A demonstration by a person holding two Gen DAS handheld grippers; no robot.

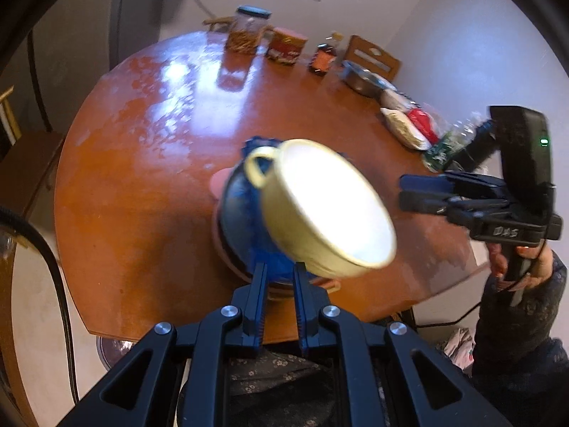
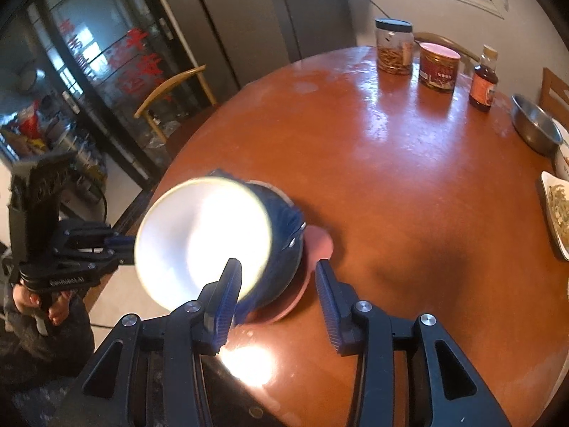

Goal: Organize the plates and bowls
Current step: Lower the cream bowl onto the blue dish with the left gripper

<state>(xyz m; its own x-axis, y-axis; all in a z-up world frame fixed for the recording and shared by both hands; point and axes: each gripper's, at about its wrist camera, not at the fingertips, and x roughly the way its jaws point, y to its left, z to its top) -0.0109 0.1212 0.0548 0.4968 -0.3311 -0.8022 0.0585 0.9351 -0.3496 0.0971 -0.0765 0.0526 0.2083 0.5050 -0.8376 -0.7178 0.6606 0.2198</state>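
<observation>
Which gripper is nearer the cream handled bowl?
Left. The left gripper grips the cream handled bowl by its rim; the right gripper is beside it, empty.

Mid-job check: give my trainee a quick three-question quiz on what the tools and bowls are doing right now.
1. True or false: the right tool is gripping a bowl.
2. Which tool holds the tilted cream bowl? A) left tool B) right tool
3. Fill in: the blue bowl sits on a ___ plate.

Key: 1 false, it is open and empty; 2 A; 3 pink.
</observation>
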